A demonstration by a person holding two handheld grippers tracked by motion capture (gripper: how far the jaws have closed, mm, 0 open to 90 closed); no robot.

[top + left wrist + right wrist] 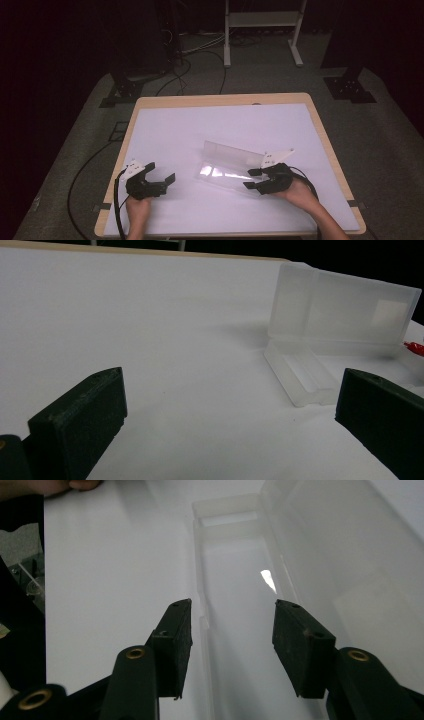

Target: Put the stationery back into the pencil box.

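Observation:
A clear plastic box (227, 167) lies open on the white mat (220, 125), its lid (231, 152) standing up behind the shallow base (220, 176). My right gripper (248, 178) is at the box's right end, jaws apart. In the right gripper view the right gripper (232, 607) hovers over the base (235, 555) beside the lid (340, 555), and its pads press on nothing. My left gripper (161, 172) rests open on the mat to the left of the box. From the left gripper (227, 385), the box (340, 310) stands farther off to the right.
The wooden table edge (220, 100) frames the mat. A small red thing (415, 346) peeks out at the box's far end. Cables and stand feet (227, 55) lie on the floor behind the table. The person's other hand (50, 485) shows in the right gripper view.

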